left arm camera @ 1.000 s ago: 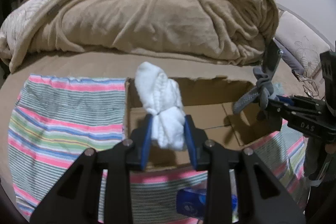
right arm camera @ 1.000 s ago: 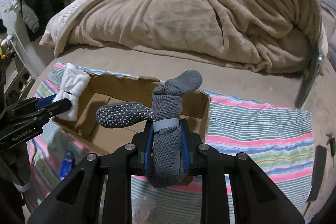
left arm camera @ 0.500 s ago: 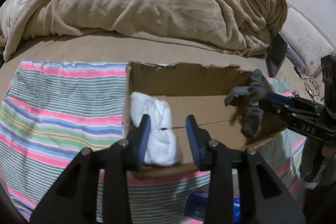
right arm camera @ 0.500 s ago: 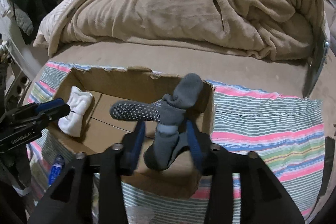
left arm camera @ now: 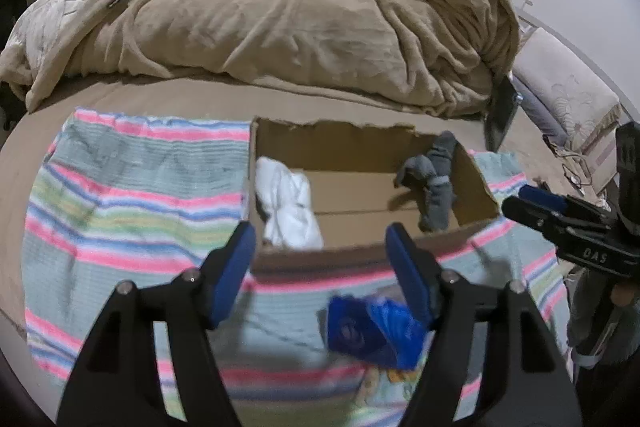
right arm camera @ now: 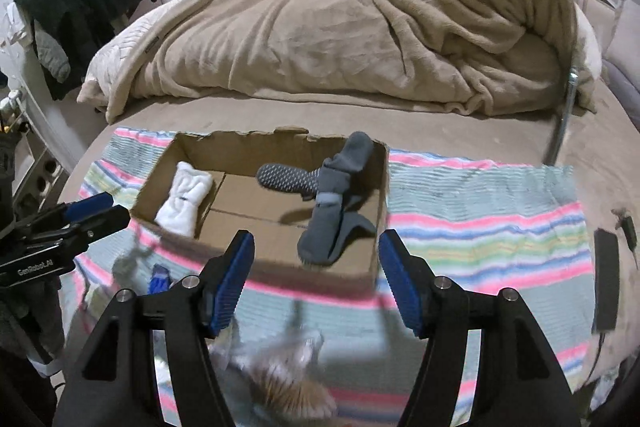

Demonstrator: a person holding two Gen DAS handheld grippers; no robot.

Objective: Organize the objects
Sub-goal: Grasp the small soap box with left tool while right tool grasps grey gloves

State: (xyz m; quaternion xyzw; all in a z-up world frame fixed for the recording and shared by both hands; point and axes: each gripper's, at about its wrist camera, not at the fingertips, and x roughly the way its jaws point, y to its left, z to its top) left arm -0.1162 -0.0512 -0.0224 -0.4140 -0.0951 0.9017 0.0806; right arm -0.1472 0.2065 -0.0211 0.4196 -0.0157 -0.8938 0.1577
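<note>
An open cardboard box [left arm camera: 352,143] [right arm camera: 248,143] sits on a striped cloth on the bed. A rolled white sock pair [left arm camera: 288,203] [right arm camera: 184,199] lies in its left end. A grey sock pair [left arm camera: 434,187] [right arm camera: 328,211] lies in its right end, leaning on the wall. My left gripper [left arm camera: 324,267] is open and empty, just in front of the box's near wall; it also shows in the right wrist view [right arm camera: 92,211]. My right gripper [right arm camera: 316,275] is open and empty before the box; it also shows in the left wrist view [left arm camera: 536,203].
A striped cloth [left arm camera: 120,195] [right arm camera: 488,211] covers the bed front. A heaped tan blanket [left arm camera: 280,19] lies behind the box. A blue packet [left arm camera: 372,331] lies near my left gripper. Blurred items [right arm camera: 288,375] lie below my right gripper. A black device [right arm camera: 604,279] lies at right.
Both grippers opened fully and let go of their socks, which now lie in the box. Both grippers have pulled back toward the near side of the box.
</note>
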